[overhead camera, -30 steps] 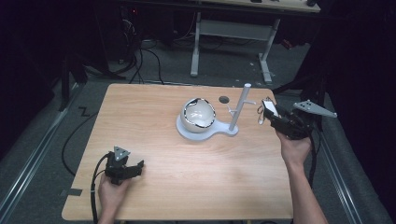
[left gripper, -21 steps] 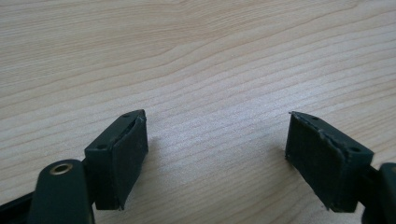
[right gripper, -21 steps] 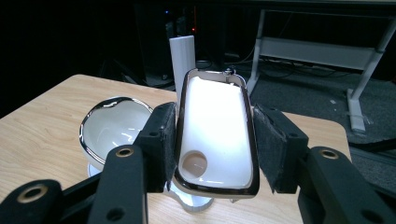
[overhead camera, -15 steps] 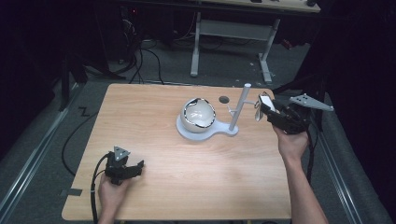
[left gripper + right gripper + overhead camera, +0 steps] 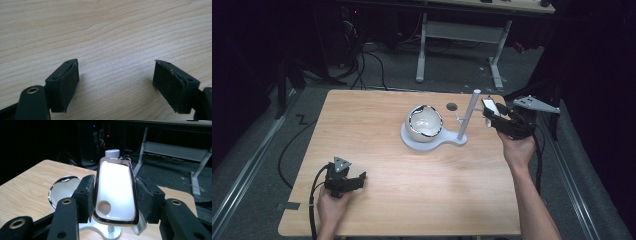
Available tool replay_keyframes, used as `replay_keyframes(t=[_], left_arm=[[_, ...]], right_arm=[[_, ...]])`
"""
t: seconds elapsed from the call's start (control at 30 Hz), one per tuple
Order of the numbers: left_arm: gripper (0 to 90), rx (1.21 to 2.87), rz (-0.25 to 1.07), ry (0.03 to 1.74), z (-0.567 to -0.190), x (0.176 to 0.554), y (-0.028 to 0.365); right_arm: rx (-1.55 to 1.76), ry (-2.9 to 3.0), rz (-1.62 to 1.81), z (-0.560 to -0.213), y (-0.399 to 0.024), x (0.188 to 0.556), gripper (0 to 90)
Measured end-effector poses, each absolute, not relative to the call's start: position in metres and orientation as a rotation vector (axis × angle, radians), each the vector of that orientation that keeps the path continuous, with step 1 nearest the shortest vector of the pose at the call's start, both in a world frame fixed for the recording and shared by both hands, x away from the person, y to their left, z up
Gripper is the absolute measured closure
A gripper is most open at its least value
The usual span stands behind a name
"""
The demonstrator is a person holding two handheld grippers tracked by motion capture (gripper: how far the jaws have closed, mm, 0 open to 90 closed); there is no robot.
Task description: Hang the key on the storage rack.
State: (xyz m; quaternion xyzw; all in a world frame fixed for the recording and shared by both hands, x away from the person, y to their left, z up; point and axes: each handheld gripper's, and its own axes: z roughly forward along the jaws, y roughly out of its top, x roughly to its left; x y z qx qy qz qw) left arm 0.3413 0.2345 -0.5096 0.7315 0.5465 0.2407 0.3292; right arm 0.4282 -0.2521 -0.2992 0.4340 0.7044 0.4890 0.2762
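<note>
In the high view the right gripper (image 5: 498, 116) sits at the right of the frame, raised above the table's (image 5: 377, 130) right edge, just beside the top of a grey post (image 5: 468, 117). Its jaws are closed on a white, chrome-rimmed flat piece (image 5: 490, 106), rounded at the corners. The right gripper view shows the hold closely: the white piece (image 5: 115, 191) stands upright in the middle of the frame, a black pad pressed against each long side, with a round hole near its lower left corner. Behind its top edge the cap of the post (image 5: 112, 153) peeks out.

The post rises from a pale grey base (image 5: 432, 141) near the centre of the high view. On the left part of that base rests a white bowl-shaped shell (image 5: 424, 123) with a dark, shiny rim, its opening tilted up and toward the viewer; the inside looks bare white. In the right gripper view the shell (image 5: 62, 190) lies at lower left, partly hidden by the jaw.

A small dark round spot (image 5: 451, 106) lies on the table just above the base.

The left gripper (image 5: 354, 181) rests low at the lower left of the high view, well apart from the stand. Its jaws stand wide apart over bare wood, with nothing between them.
</note>
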Motion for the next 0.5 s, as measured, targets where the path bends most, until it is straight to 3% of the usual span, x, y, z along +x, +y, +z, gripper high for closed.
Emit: replay_keyframes(t=[0.5], left_arm=[[21.3, 1.913, 0.628, 1.43, -0.5096, 0.3413, 0.2346]], right_arm=[[1.189, 1.901, 1.292, -0.3017, -0.2489, 0.437, 51.3]])
